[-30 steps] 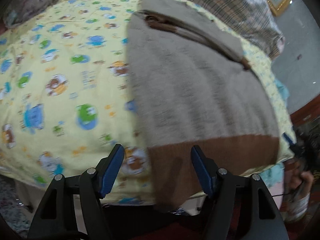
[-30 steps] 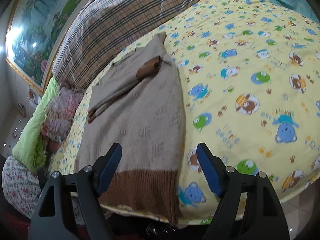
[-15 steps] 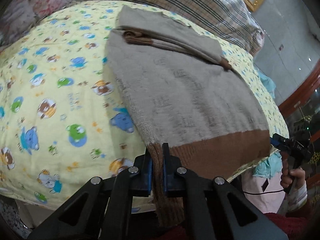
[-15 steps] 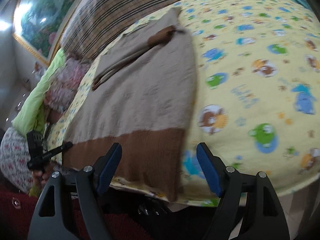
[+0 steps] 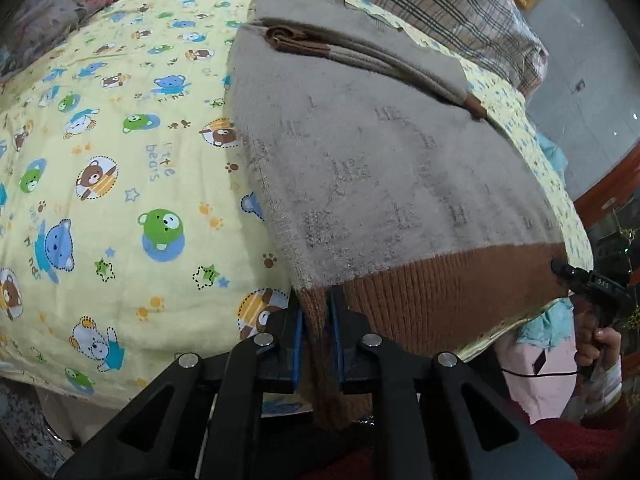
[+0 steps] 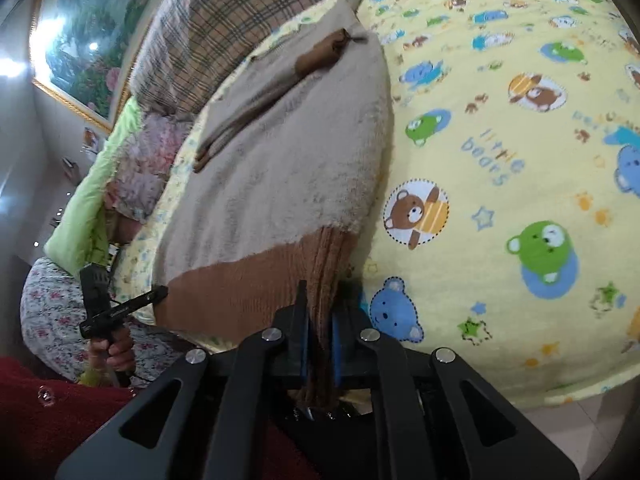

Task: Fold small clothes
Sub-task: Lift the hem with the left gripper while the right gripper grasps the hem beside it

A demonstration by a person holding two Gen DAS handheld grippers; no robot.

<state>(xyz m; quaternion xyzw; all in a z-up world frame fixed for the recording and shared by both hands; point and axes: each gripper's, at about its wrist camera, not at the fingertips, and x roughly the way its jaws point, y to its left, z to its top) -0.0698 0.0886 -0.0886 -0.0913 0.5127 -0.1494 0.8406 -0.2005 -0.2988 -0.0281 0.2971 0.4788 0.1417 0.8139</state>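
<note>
On the bedspread, both tools pinch the sweater's brown hem.

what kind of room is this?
Likely a bedroom: a bed under a bear-print quilt, a plaid pillow at its head, a framed painting on the wall.

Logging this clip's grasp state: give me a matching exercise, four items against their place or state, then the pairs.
Items:
1. left gripper
2. right gripper
3. folded sleeves with brown cuffs
4. yellow bear-print blanket

States:
A. lies under the sweater
B. shut on the hem corner beside the green pillow
C. lie across the sweater's far end
D. shut on the hem corner beside the blanket's open stretch

The hem is the beige knit sweater's brown ribbed band.

Pairs: 1-D, 2-B, 3-C, 4-A
</note>
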